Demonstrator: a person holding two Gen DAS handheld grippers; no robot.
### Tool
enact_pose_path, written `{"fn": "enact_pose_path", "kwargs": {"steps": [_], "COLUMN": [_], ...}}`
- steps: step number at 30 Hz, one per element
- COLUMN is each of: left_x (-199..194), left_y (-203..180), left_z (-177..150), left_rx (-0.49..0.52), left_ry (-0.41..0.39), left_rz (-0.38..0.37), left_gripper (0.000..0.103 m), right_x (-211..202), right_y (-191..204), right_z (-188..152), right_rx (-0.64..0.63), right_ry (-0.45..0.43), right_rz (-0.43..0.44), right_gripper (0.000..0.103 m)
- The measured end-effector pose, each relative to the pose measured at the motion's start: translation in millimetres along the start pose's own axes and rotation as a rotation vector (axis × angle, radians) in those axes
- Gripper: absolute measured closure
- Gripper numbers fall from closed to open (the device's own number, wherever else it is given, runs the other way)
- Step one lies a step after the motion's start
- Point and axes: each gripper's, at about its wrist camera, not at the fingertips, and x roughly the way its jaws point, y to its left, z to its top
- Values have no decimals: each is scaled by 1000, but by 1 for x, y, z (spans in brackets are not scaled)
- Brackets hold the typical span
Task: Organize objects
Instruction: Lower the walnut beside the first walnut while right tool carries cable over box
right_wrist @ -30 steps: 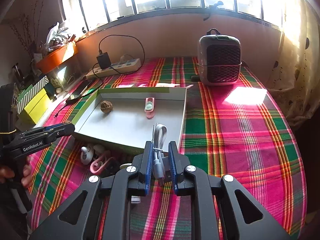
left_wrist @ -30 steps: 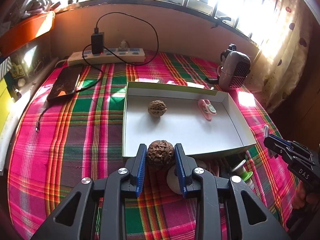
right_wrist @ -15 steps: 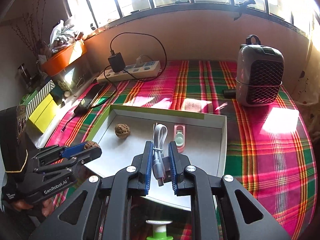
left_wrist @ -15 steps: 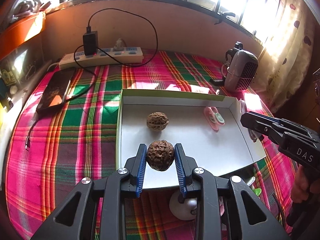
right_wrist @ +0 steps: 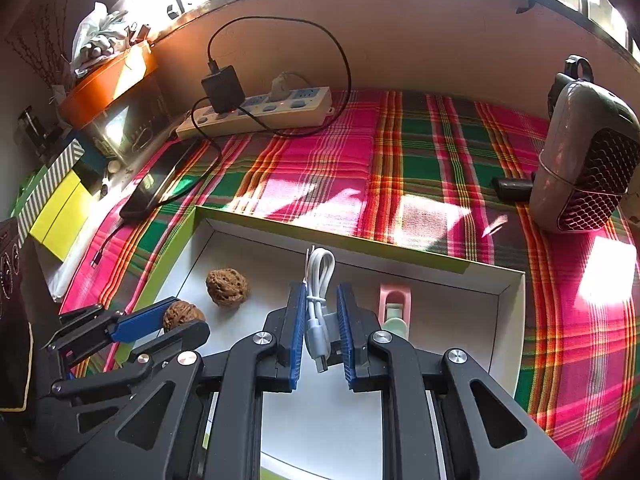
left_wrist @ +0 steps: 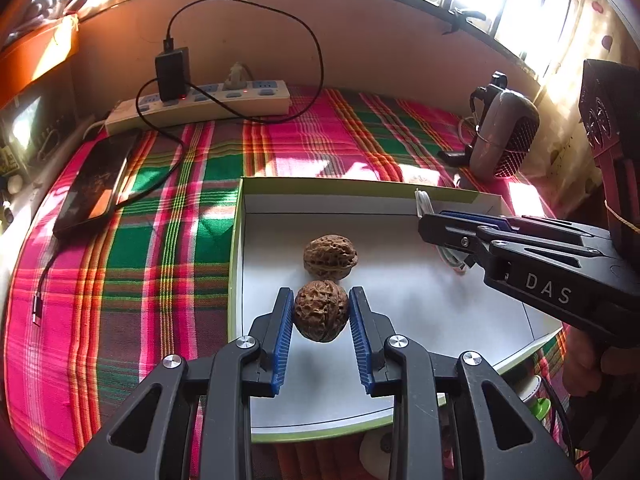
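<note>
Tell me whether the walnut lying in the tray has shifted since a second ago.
No. The walnut lies at the same spot on the tray floor.

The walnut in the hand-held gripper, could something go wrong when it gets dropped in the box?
Maybe. The held walnut hangs right beside the walnut in the box; let go here, it could bump that one and both, being round, might roll across the white box. Also, the right hand-held gripper, shut on a white cable, is over the same box near the left hand-held gripper, so the two could knock together.
</note>
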Motion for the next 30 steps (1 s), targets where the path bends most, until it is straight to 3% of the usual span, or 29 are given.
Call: {"fn": "enact_pose_path", "kwargs": {"steps": [30], "left_x": [11], "left_y": [-7], "left_z": [2], "left_rx": [41], "left_ry": [12], "left_rz": [37], "left_gripper": [77], "right_x": [26], "right_y": [0], "right_z": [3], "right_rx": [-21], "right_ry": [58], "right_rz": [-37], "right_gripper": [86]}}
